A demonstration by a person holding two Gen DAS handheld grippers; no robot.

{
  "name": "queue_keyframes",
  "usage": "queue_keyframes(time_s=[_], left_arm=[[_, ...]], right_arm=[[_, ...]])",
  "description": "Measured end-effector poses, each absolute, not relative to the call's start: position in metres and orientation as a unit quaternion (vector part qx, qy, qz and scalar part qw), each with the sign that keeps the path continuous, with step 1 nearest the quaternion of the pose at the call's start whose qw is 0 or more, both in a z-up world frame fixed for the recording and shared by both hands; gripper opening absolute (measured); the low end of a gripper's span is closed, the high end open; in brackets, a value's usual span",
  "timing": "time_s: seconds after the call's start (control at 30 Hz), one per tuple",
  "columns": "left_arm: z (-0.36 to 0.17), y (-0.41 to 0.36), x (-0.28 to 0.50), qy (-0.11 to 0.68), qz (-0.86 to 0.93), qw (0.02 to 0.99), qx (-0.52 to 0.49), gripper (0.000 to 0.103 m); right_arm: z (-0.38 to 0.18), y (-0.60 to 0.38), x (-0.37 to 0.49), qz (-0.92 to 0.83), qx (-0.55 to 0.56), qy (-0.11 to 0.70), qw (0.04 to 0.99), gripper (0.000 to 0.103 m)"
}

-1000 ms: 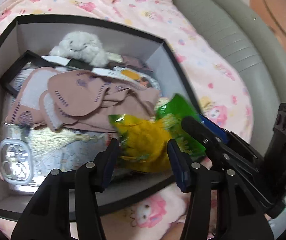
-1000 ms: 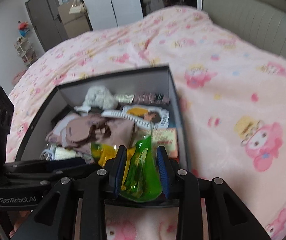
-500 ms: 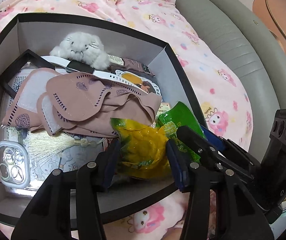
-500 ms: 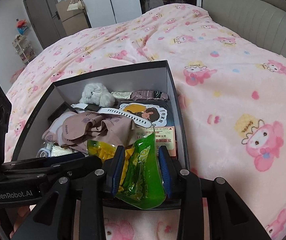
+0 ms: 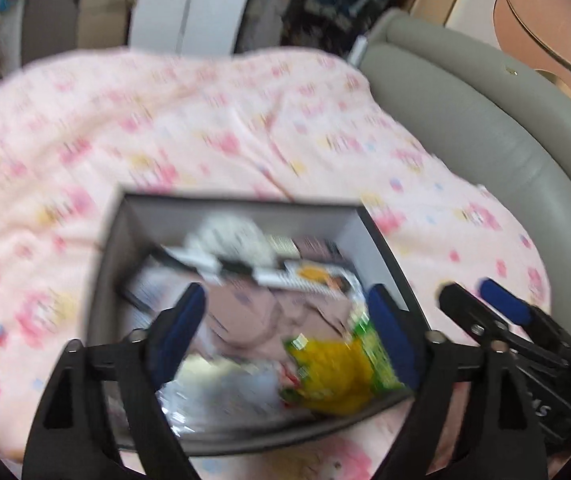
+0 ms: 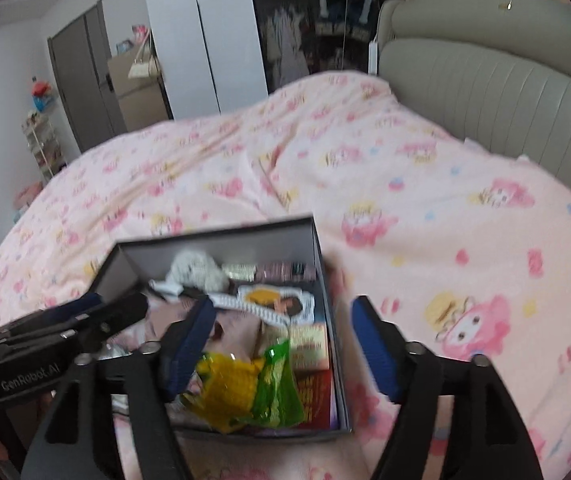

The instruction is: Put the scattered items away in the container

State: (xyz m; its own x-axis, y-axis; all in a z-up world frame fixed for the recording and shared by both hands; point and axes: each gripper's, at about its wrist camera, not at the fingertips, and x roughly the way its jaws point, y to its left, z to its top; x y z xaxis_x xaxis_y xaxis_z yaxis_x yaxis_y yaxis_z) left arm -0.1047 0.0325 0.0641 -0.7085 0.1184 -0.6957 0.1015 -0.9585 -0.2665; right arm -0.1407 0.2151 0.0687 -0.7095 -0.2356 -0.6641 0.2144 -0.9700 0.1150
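The black box (image 5: 241,204) (image 6: 327,280) sits on the pink bed, full of items: a grey plush toy (image 6: 195,272), pink face masks (image 5: 253,316), a card. A yellow snack bag (image 5: 329,372) (image 6: 225,388) and a green snack bag (image 6: 279,384) (image 5: 377,360) lie in its near right corner. My left gripper (image 5: 289,336) is open and empty above the box. My right gripper (image 6: 281,340) is open and empty over the box's right side; it also shows in the left wrist view (image 5: 473,300).
The pink cartoon-print bedspread (image 6: 425,200) surrounds the box. A grey padded headboard (image 6: 485,80) stands at the right. Wardrobes and a door (image 6: 85,80) are at the back of the room.
Both grippers have opened and let go of the yellow and green bags, which now lie in the box. Both grippers have pulled back and up; the view is blurred by motion.
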Motion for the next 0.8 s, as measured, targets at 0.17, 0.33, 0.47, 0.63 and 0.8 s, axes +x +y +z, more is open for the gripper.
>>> queue_keyframes(time_s=[0.17, 0.33, 0.47, 0.63, 0.8], left_arm=[[0.103, 0.020, -0.099, -0.081, 0.933, -0.048, -0.346, 0.102], [0.136, 0.015, -0.069, -0.060, 0.944, -0.059, -0.319, 0.102], [0.159, 0.017, -0.039, -0.034, 0.951, -0.073, -0.300, 0.102], [0.175, 0.017, 0.002, -0.029, 0.955, -0.065, -0.287, 0.102], [0.171, 0.020, 0.036, -0.036, 0.952, -0.066, -0.296, 0.102]], right_arm=[[0.094, 0.208, -0.137, -0.931, 0.346, -0.003, 0.112, 0.079], [0.123, 0.206, -0.119, -0.934, 0.338, -0.021, 0.116, 0.079], [0.146, 0.198, -0.094, -0.938, 0.327, 0.001, 0.112, 0.079], [0.158, 0.195, -0.061, -0.942, 0.316, 0.006, 0.110, 0.079], [0.154, 0.194, -0.022, -0.947, 0.305, 0.020, 0.099, 0.080]])
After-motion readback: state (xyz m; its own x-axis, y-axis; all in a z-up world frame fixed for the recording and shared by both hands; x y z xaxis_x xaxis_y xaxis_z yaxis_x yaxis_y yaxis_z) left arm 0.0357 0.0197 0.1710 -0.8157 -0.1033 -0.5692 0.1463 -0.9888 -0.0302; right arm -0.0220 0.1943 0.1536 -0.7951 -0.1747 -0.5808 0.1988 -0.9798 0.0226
